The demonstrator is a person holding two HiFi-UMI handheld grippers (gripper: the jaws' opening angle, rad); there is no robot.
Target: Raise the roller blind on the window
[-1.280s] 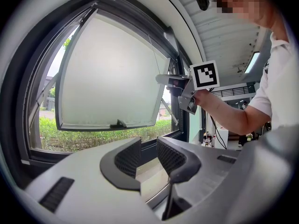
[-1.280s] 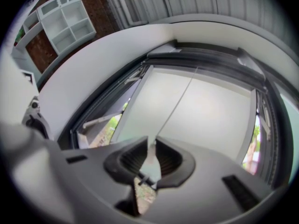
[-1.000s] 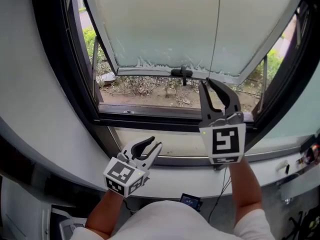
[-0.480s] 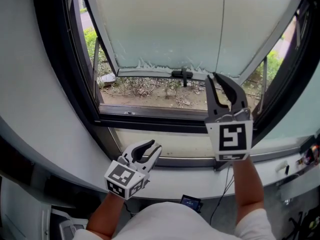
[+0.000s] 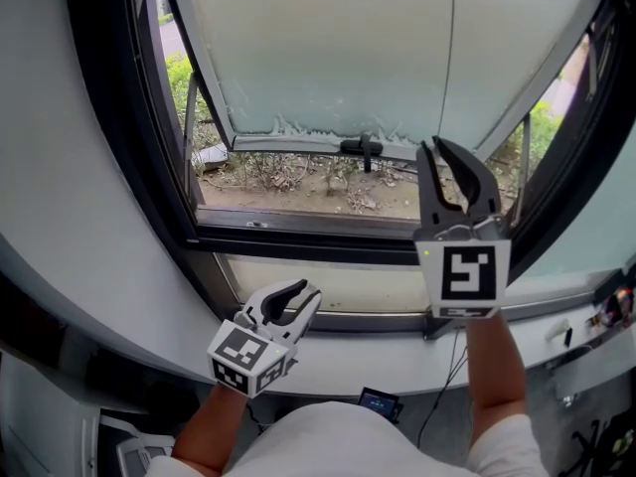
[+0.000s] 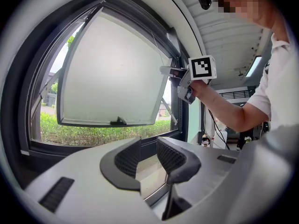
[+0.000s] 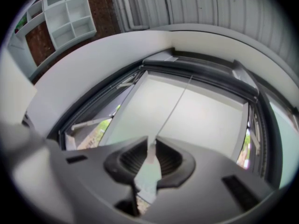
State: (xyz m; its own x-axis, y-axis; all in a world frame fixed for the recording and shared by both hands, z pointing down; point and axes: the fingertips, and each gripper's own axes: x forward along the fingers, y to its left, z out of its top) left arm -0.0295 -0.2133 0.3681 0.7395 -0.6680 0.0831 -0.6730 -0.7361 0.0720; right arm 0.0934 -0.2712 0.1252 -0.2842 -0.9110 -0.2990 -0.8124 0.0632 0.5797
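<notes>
A pale translucent blind [image 5: 328, 48] fills the tilted-out window sash down to its lower bar. A thin cord [image 5: 453, 58] hangs straight down in front of it into my right gripper [image 5: 439, 147], which is raised before the window's right half. In the right gripper view the cord [image 7: 175, 107] runs taut between the pads, and the right gripper [image 7: 150, 155] is shut on it. My left gripper [image 5: 303, 291] is held low over the white sill, open and with nothing between its fingers [image 6: 170, 157]. The left gripper view shows the right gripper [image 6: 175, 73] up beside the sash.
A black window handle [image 5: 363, 147] sits on the sash's lower bar. Dry plants and soil [image 5: 288, 172] lie outside below it. The white sill [image 5: 338, 366] runs under both hands. Cables and small devices [image 5: 606, 311] are at the right, and a dark gadget [image 5: 378, 398] lies below the sill.
My right gripper has risen a little and shifted right, and the cord has moved right with it. The left gripper has stayed put.
</notes>
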